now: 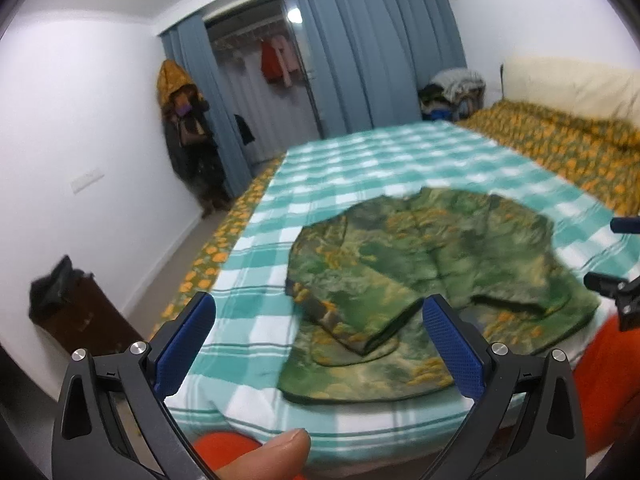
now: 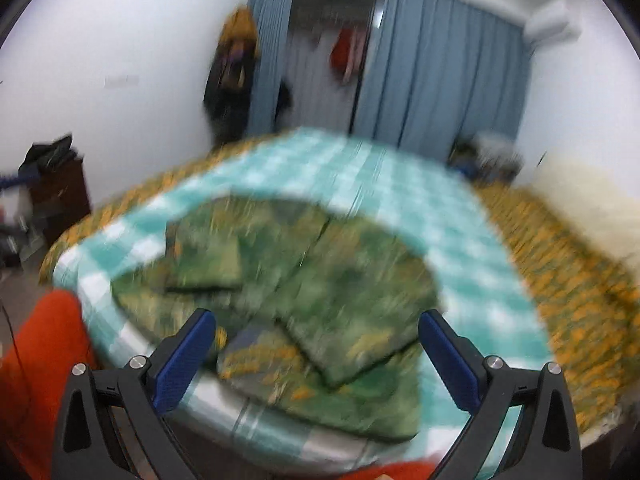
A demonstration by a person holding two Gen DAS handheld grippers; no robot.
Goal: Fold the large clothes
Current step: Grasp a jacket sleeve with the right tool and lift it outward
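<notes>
The left gripper [image 1: 318, 344] is held with its blue-padded fingers [image 1: 185, 344] spread wide and nothing between them, poised above the near edge of the bed [image 1: 360, 168]. The right gripper [image 2: 316, 354] is likewise held wide apart and empty, over the near part of the garment.

The green patterned garment [image 1: 432, 264] is seen lying on the teal-and-white checked sheet [image 1: 380, 160], close to the near edge of the bed. It is partly folded: in the left wrist view one flap is seen laid over the middle from the left, and layered edges are visible at the near side.

The left wrist view is the sharper one. In it a thumb [image 1: 276, 454] is shown at the bottom edge, and part of the right gripper is visible at the far right edge, beside an orange sleeve [image 1: 604, 380]. A cream pillow [image 1: 572, 84] and an orange floral bedspread [image 1: 560, 140] are shown at the far right of the bed.

The right wrist view is heavily blurred. The garment [image 2: 296, 276] is shown there from the other side, with a folded flap at its left and another overlapping at the near right. A white unit [image 2: 554, 20] high on the wall, beside the blue curtains [image 2: 440, 68], is shown clearly only in this view. A dark cabinet [image 2: 60, 196] is seen at the left in both views.
</notes>
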